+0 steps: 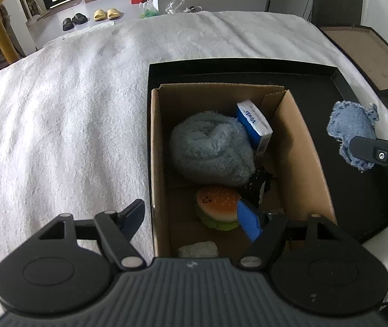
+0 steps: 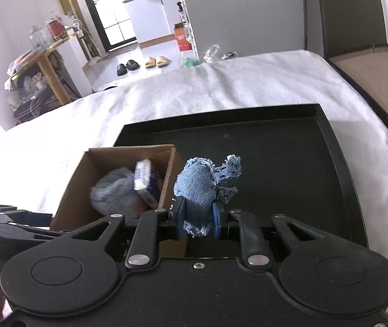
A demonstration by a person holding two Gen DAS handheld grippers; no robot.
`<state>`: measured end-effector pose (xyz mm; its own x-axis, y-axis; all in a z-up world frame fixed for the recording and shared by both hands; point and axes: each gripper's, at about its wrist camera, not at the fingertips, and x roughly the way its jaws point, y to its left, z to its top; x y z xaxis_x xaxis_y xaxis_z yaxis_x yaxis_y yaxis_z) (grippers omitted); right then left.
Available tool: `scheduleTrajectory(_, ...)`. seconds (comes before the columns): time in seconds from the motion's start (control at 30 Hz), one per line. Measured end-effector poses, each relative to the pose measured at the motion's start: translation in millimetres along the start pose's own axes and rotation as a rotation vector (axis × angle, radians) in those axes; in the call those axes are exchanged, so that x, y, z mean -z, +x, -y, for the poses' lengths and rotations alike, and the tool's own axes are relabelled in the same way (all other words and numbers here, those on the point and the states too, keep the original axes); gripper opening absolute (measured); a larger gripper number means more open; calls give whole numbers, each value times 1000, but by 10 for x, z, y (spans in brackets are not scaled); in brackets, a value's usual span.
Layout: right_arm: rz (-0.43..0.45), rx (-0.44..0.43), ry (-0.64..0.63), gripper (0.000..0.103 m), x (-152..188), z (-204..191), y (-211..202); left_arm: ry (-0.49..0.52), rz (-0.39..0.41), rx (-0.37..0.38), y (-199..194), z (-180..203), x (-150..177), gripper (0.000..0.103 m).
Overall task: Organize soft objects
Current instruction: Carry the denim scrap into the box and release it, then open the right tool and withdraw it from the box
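My right gripper (image 2: 198, 215) is shut on a blue denim soft toy (image 2: 199, 188), which it holds in the air above the black tray (image 2: 289, 163), just right of the cardboard box (image 2: 79, 179). The left wrist view shows that denim toy (image 1: 349, 125) at the far right, with the right gripper (image 1: 358, 150) on its lower part. In the box (image 1: 300, 147) lie a fluffy grey-blue towel (image 1: 210, 147), a blue-white tissue pack (image 1: 253, 122), a burger plush (image 1: 217, 207) and a small black item (image 1: 259, 182). My left gripper (image 1: 191, 218) is open over the box's near left wall, holding nothing.
The tray (image 1: 357, 207) rests on a white fuzzy blanket (image 1: 71, 109) covering a bed. A white crumpled piece (image 1: 198, 249) lies at the box's near end. A brown lidded box (image 1: 368, 54) stands beyond the bed's right edge. Slippers (image 2: 142, 64) lie on the floor far behind.
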<state>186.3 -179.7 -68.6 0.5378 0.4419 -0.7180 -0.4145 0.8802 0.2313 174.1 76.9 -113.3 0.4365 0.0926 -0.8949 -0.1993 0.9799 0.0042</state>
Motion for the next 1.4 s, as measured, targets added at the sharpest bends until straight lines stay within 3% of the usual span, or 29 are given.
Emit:
scheduleTrajectory(0.4, 2, -22, -82, 20, 3, -488, -44, -46, 24, 47, -24, -225, 98, 72)
scheduleTrajectory(0.63, -19, -28, -114, 21, 60, -700, 18, -54, 12, 88, 30, -325, 168, 66)
scheduleTrajectory(0.93, -39, -22, -147, 22, 94, -899, 85, -50, -10, 120, 112, -379, 211, 46)
scheduleTrajectory(1.0, -44, -21, -150, 23, 108, -911, 95, -48, -25, 129, 139, -366, 225, 30)
scheduleTrajectory(1.1, -71, -24, -144, 34, 144, -922, 135, -41, -42, 105, 185, -354, 248, 17)
scheduleTrajectory(1.2, -79, -2, -144, 43, 188, -934, 159, -51, -41, 98, 194, -389, 269, 15)
scheduleTrajectory(1.4, -84, 3, -139, 46, 235, -924, 148, -46, -36, 91, 169, -394, 293, 15)
